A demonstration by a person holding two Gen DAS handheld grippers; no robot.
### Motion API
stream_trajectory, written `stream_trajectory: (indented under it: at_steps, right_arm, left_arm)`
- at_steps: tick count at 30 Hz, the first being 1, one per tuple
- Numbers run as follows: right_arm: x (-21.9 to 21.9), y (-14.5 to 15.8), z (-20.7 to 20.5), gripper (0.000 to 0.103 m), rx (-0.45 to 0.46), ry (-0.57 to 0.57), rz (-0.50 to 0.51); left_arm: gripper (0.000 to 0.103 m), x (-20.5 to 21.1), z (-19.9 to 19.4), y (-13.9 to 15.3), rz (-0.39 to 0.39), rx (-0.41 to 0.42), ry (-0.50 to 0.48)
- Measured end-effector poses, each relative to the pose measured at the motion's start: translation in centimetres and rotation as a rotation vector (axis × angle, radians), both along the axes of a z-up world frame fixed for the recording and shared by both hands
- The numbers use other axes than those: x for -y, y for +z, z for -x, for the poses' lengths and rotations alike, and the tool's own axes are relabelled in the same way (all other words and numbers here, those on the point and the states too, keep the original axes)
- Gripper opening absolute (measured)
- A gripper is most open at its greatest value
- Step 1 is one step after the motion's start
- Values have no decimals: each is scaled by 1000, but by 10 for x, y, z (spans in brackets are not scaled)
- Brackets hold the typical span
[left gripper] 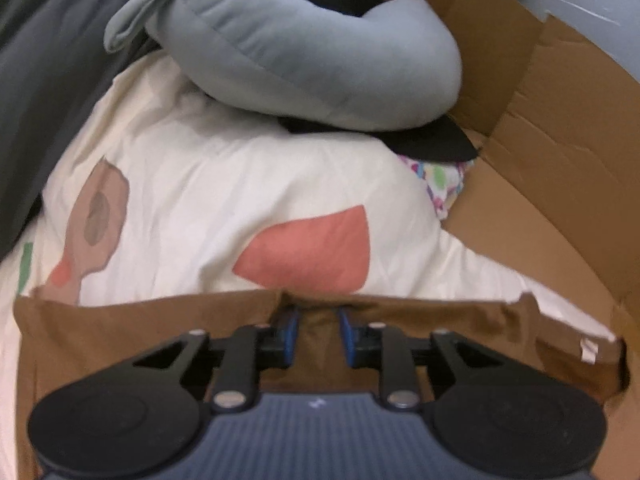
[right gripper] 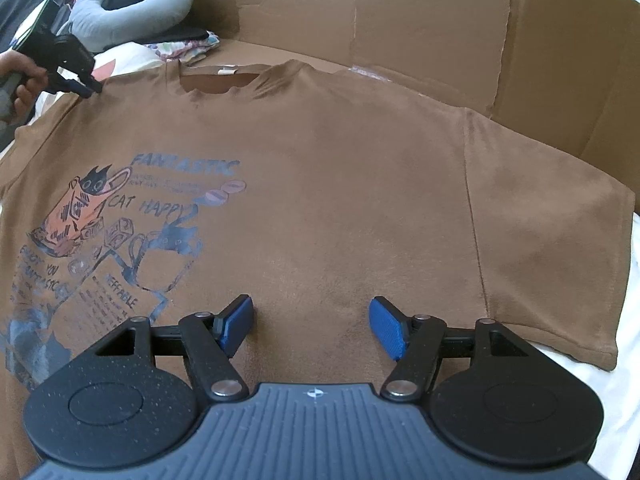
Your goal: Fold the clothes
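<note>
Brown T-shirt (right gripper: 320,184) spread flat, print side up, on a bed with a white patterned cover (left gripper: 208,184); collar toward the far edge, against a cardboard sheet (right gripper: 400,12). One sleeve lies toward the bed's right edge.

Left gripper (left gripper: 319,326): at the shirt's shoulder edge, fingers narrow, a ridge of brown cloth bunched between the blue pads (left gripper: 292,330); cannot tell whether they press it. A hand (right gripper: 20,80) holds it.

Right gripper (right gripper: 312,326): above the lower middle of the shirt, fingers wide, nothing between them.

Grey neck pillow (left gripper: 288,44) near the bed's far left corner.
</note>
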State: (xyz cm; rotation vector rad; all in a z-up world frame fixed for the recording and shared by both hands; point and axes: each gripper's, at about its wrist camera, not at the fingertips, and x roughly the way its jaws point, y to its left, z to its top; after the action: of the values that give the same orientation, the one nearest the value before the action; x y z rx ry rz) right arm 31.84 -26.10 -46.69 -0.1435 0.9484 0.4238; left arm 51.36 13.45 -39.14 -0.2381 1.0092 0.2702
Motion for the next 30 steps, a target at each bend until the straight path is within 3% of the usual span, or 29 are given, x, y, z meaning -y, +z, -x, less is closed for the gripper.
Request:
stream_trajectory:
  at_steps: [10, 19, 30]
  right_arm:
    - [1, 1, 2, 74, -2, 3, -5]
    - [5, 2, 1, 74, 4, 3, -4]
    - [17, -2, -5, 74, 12, -23, -20]
  left_arm:
    - [42, 11, -3, 16, -17, -12, 17]
    - [35, 51, -15, 13, 2, -5, -79]
    - [35, 74, -38, -9, -36, -58, -44]
